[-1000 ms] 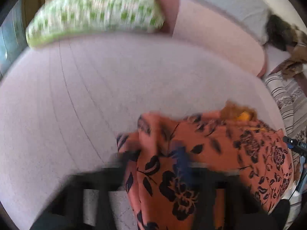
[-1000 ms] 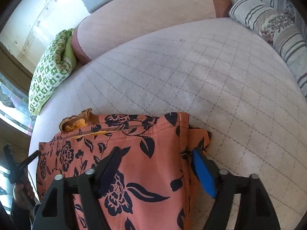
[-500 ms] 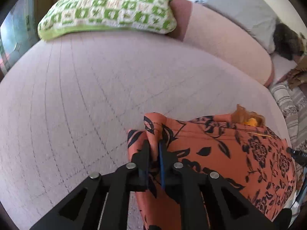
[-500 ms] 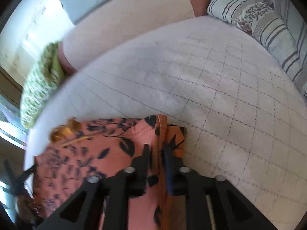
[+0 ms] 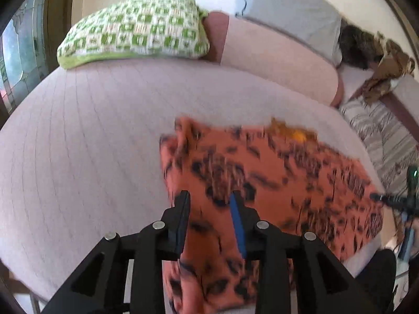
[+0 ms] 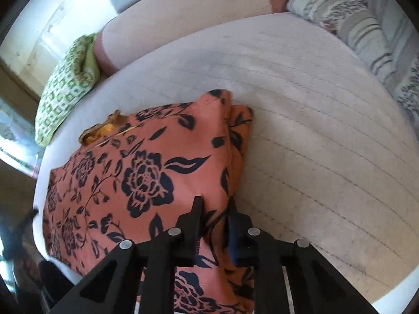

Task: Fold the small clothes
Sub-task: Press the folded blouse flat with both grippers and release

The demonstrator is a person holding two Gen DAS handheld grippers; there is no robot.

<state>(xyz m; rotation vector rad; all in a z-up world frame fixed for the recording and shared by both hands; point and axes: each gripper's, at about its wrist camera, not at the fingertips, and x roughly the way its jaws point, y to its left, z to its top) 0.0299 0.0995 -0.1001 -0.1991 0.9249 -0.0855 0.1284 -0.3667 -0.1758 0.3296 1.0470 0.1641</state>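
Since the earlier frames the left tongs (image 5: 209, 196) have let go of the fold they were pinching: their jaws have just been opening and now stand partly spread, with cloth passing between them but not pressed by the pads. The right tongs (image 6: 213, 204) have gone the other way, from spread wide to closing, and now stand nearly together, pinching the near right edge of the orange cotton garment printed with dark navy flowers (image 6: 146, 172). The garment lies flat on the pale quilted bed cover (image 6: 327, 157), directly ahead of and beneath both tongs. Seen from the left tongs, its body spreads forward and to the right; seen from the right tongs, it spreads forward and to the left, with a doubled fold running along its right edge straight away from the jaws. Its long axis appears to run across, from one gripper to the other, though blur in the left view makes this uncertain. A green and white checked cushion (image 5: 136, 34) lies well beyond the garment, and a striped pillow (image 6: 348, 23) lies far ahead to the right of the right tongs. Judgement: the right hand alone has hold of the cloth, so any next fold depends on it unless the left regrips the edge directly between its pads.
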